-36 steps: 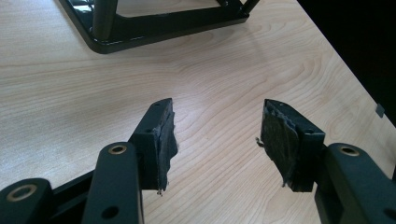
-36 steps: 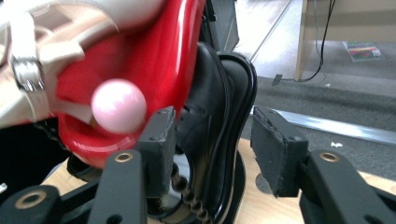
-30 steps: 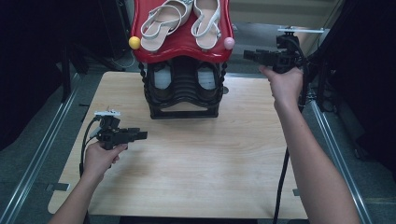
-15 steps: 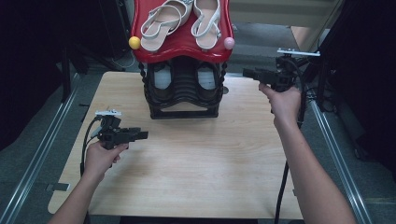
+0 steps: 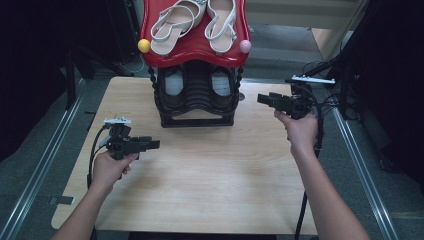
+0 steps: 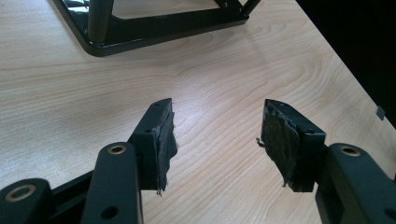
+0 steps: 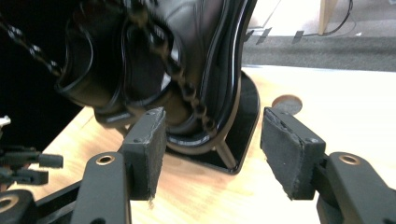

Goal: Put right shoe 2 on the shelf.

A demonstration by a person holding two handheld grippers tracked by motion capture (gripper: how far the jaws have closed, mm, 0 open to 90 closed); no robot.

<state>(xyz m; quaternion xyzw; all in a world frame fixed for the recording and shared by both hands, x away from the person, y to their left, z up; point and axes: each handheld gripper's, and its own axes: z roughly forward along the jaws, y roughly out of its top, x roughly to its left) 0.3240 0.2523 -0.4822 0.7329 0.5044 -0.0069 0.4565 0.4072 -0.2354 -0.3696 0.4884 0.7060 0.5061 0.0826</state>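
A shoe rack stands at the table's far middle. Its red top shelf (image 5: 197,49) carries a pair of pale strappy sandals (image 5: 172,25). Its black lower shelf (image 5: 196,107) holds dark shoes (image 5: 174,82), which loom close in the right gripper view (image 7: 154,60). My right gripper (image 5: 260,97) hovers right of the rack and points at the lower shelf, its jaws open and empty (image 7: 215,114). My left gripper (image 5: 156,144) is held low over the wood left of centre, open with nothing between its pads (image 6: 219,105). The rack's black base (image 6: 154,28) lies ahead of it.
A yellow ball (image 5: 144,46) and a pink ball (image 5: 245,46) cap the red shelf's front corners. The wooden table (image 5: 210,175) spreads bare toward the person. A round hole (image 7: 286,102) sits in the tabletop beside the rack. Cables trail off the right edge.
My right gripper has come down and leftward, from beside the red shelf to the level of the lower shelf. The left gripper has stayed put.
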